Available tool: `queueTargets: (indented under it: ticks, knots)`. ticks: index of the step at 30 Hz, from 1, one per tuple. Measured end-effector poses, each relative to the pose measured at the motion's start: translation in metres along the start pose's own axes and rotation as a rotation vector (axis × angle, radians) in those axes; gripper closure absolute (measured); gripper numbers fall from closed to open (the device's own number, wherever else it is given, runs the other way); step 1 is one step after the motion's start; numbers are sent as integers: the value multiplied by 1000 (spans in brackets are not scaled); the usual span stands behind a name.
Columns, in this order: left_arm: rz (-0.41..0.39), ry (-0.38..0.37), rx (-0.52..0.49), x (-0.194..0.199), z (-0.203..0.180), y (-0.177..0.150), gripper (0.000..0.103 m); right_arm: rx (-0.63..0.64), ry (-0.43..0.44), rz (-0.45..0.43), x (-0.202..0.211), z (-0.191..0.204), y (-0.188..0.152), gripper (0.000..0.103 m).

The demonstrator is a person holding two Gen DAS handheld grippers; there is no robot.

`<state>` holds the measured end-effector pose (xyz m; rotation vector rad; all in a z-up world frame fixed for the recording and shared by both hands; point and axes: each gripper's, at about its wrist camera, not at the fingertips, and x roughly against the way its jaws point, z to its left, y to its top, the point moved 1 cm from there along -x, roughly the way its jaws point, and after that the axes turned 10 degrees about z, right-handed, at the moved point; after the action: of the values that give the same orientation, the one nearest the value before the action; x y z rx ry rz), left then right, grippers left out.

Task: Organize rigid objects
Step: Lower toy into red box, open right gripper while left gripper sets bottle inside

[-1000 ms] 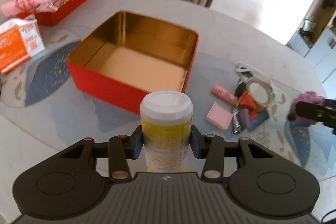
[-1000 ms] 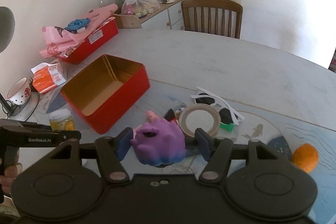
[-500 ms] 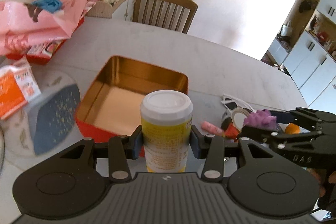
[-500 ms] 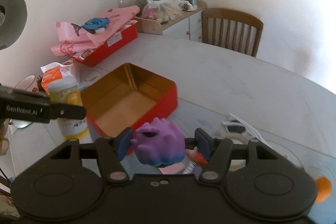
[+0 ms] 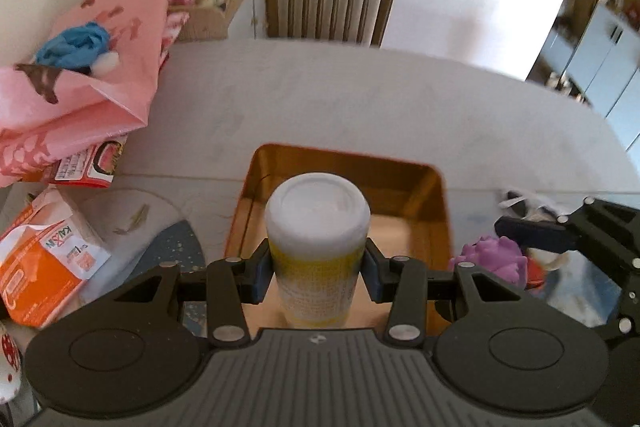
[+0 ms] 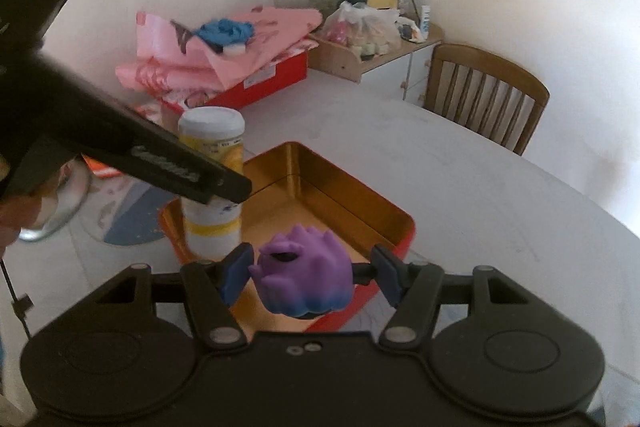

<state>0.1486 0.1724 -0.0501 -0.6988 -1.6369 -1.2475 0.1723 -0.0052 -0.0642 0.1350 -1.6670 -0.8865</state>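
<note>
The left wrist view looks down on the left gripper [image 5: 316, 273], whose blue pads press both sides of a white-lidded yellow bottle [image 5: 318, 247], held upright over the near end of the open red tin [image 5: 434, 187] with its gold lining. This view alone shows the orange-and-white packet [image 5: 44, 263] at the left table edge and, far right, the kitchen cabinets [image 5: 612, 67]. At its right edge the right gripper [image 5: 532, 231] appears from the side with the purple monster toy [image 5: 494, 259] in it. The right wrist view gives what the first hides: the bottle [image 6: 212, 183] seen full height, its base down inside the tin's left corner (whether it touches the floor cannot be told), with the left gripper's black finger [image 6: 180, 171] crossing in front of it. Further right, the right gripper [image 6: 312, 273] has its jaws partly closed on the toy [image 6: 306, 273], which hangs above the tin's [image 6: 384, 211] near rim. The pink bag [image 6: 224, 55] on a red box, the cluttered shelf [image 6: 372, 55] and the wooden chair [image 6: 484, 91] lie beyond on and around the white table [image 6: 480, 195]. Compared with one second ago, the bottle has moved from in front of the tin to over it, and the toy has travelled from the scattered small items to the tin.
</note>
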Motion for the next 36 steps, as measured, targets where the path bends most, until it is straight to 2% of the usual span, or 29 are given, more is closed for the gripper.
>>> queueTargets:
  ticks: [12,17,23,27,36]
  knots:
    - [48,12,-39,-51,15,29,59,46,-56,59,-56,14,14,39]
    - [27,22,-36,-60,17,41,59,87,-117,70,-72,15,19,40]
    - [30,16,-63,-70,15,49,59,99,-129,97,-88,11,21,40]
    - [10,13,-55,-73,14,54,59,120,-191,92,-96,10,21,40]
    - [-3,21,-56,-76,13,62,59,101,-207,116,-107,1,23,40]
